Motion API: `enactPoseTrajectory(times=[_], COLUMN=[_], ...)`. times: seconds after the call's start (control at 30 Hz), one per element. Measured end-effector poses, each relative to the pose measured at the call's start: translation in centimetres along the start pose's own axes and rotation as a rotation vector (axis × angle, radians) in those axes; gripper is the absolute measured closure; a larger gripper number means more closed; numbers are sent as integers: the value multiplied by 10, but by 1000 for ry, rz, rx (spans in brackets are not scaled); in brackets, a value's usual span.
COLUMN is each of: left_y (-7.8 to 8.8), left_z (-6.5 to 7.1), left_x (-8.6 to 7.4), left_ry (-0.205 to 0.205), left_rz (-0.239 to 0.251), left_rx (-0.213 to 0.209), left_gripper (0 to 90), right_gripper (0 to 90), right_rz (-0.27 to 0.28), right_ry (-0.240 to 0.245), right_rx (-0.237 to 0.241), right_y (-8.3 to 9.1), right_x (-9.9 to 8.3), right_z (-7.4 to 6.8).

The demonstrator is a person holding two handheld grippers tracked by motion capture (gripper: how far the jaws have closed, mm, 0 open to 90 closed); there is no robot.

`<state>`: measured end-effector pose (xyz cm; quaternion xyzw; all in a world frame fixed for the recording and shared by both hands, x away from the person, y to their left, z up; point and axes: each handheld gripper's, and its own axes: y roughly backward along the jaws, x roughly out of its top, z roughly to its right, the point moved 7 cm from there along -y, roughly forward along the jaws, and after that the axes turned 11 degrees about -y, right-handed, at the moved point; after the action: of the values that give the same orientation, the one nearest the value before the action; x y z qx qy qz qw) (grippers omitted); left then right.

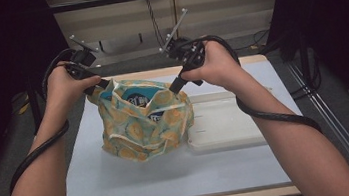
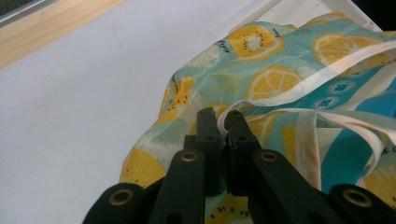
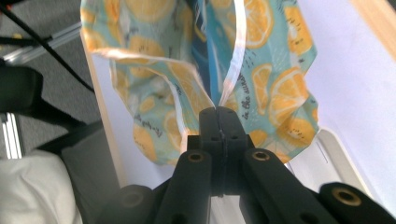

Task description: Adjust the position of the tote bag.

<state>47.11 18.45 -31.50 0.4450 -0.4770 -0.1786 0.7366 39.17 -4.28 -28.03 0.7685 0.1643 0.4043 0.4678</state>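
Table (image 1: pixel 122 185) first: white mat on a wooden top, with the fruit-print cloth bag (image 1: pixel 140 125) sitting near its middle, mouth up. Everything below is placed relative to that bag.

White tray (image 1: pixel 226 122) lies flat just beside the bag, touching or nearly touching its right flank. Inside the bag's mouth sits a teal packet (image 1: pixel 137 100) (printing too blurred to read).

Left gripper (image 1: pixel 95 85) is at the bag's far-left rim, jaws nearly closed and pinching the white hem (image 2: pixel 261 100) of the opening; cloth is bunched between the tips in the left gripper view. Right gripper (image 1: pixel 177 85) is at the far-right rim, jaws fully closed on the fabric edge, where the hem runs into the tips (image 3: pixel 219 114) in the right gripper view.

Step in hand, as I read it: both rim grips are made and the mouth is being held apart and lifted, either to bag the packet properly or to carry the bag.

Next move calls for raising both hands evenly. The cloth is limp, so an uneven pull would tip the mouth and slide the packet out.

Orientation: the bag stands slumped, opening facing up and slightly toward the person. Its long axis at the mouth runs left-right, gripper to gripper.
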Motion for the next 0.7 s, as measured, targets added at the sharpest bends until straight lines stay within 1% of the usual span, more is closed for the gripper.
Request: enactPoseTrajectory(times=[0.03, 0.17, 0.2, 0.23, 0.27, 0.3, 0.37, 0.43, 0.47, 0.5, 0.6, 0.67, 0.7], left_y=[-1, -2, -2, -2, -2, -2, -3, -4, -5, -4, -4, -3, -2], left_z=[1, -2, -2, -2, -3, -4, -5, -5, -5, -6, -6, -7, -7], left_x=[1, 0, -1, -1, -2, -3, -5, -7, -7, -9, -10, -11, -11], left_ry=[20, 21, 21, 24, 18, 8, 8, 21, 37, 24, 39, 27, 35], left_rz=[12, 10, 10, 8, 9, -3, -5, 1, 11, -6, 9, 9, 16], left_rx=[5, 3, -6, -6, -2, -9, -7, -14, -12, -19, -16, -11, -14], left_gripper=[864, 864, 864, 864, 864, 864, 864, 863, 862, 862, 861, 859, 857], right_gripper=[900, 900, 900, 900, 900, 900, 900, 900, 900, 900, 900, 900, 900], right_rz=[10, 51, 59, 70, 75, 76, 73, 74, 65, 60, 51, 48, 52], right_ry=[-11, -41, -50, -67, -75, -86, -97, -108, -107, -108, -119, -121, -126], right_rx=[-7, -13, -8, -8, -12, -19, -27, -33, -44, -47, -44, -46, -46], right_y=[2, 9, 11, 12, 13, 12, 10, 7, 5, 2, -3, -6, -7], right_x=[2, 8, 9, 10, 11, 12, 12, 12, 11, 10, 8, 6, 6], right_z=[1, 9, 12, 14, 17, 20, 24, 26, 28, 29, 32, 33, 34])
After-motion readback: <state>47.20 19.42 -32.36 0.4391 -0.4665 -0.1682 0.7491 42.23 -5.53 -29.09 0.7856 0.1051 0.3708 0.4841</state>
